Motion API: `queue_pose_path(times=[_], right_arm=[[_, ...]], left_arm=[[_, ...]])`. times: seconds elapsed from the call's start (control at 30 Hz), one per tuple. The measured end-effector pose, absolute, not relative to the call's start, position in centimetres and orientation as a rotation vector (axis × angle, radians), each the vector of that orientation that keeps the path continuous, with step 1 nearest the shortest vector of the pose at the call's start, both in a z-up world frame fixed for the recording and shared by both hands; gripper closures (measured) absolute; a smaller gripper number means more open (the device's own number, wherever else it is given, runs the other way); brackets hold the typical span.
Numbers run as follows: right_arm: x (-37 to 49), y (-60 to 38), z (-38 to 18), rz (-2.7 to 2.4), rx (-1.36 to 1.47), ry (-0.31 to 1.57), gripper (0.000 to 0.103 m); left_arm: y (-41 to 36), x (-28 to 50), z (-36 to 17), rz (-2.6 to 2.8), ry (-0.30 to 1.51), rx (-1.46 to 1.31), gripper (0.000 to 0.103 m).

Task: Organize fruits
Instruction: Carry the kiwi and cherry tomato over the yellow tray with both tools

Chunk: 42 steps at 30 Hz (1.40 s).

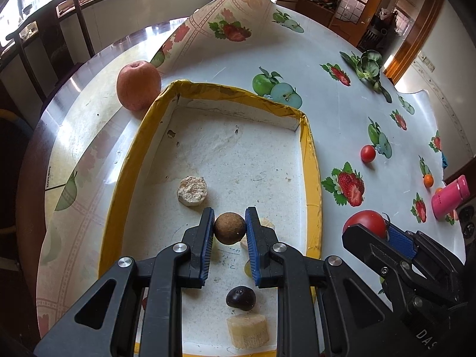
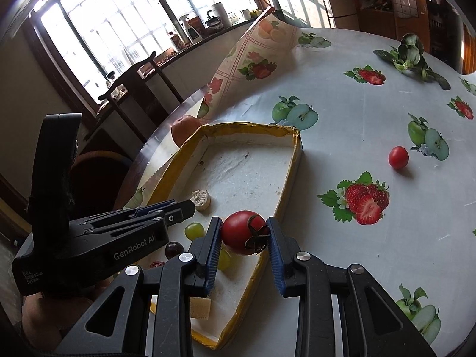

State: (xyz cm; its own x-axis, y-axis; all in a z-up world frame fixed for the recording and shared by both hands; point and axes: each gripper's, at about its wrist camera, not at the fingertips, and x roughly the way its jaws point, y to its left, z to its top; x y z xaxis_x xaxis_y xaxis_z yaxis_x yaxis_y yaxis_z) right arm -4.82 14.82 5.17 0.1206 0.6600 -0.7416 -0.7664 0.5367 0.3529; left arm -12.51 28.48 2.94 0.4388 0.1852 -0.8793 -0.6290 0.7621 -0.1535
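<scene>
My left gripper is shut on a small round brown fruit, held above the white floor of a yellow-rimmed tray. My right gripper is shut on a red tomato with a dried stem, hovering over the tray's right rim. In the left wrist view that tomato and the right gripper appear at the right. Inside the tray lie a dark grape, two pale cut chunks and green grapes.
A large apple rests against the tray's far left corner. A small red tomato, a small orange fruit, a pink bottle and leafy greens lie on the fruit-print tablecloth to the right. A chair stands beyond the table.
</scene>
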Motion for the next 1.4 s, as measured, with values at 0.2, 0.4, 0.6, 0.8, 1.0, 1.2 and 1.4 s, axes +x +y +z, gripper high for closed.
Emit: queue_pose_path(times=[0.2, 0.4, 0.6, 0.8, 1.0, 1.2, 1.4], right_arm=[[-4.5, 16.5, 4.8, 1.053, -0.137, 1.01, 0.073], [-3.8, 18.3, 4.2, 1.055, -0.154, 1.02, 0.073], [-2.4, 20.7, 3.3, 1.038, -0.172, 1.021, 0.073], [-1.5, 23.6, 2.3, 1.031, -0.216, 1.025, 0.073], [-2.0, 24.9, 0.5, 1.042, -0.278, 1.055, 0.073], [-2.6, 25.6, -1.0, 1.045, -0.349, 1.069, 0.073], [-2.9, 25.7, -0.8, 1.045, -0.399, 1.067, 0.062]], left_arm=[[29.6, -12.2, 2.2, 0.543, 1.006, -0.521, 0.085], [30.9, -11.3, 1.5, 0.55, 1.013, -0.523, 0.085], [33.4, -9.1, 1.1, 0.57, 1.014, -0.525, 0.085], [36.1, -7.1, -0.2, 0.589, 1.037, -0.558, 0.085], [36.5, -6.3, -1.5, 0.592, 1.077, -0.542, 0.085], [35.9, -5.9, -2.4, 0.6, 1.11, -0.496, 0.085], [35.9, -6.0, -2.2, 0.619, 1.126, -0.513, 0.075]])
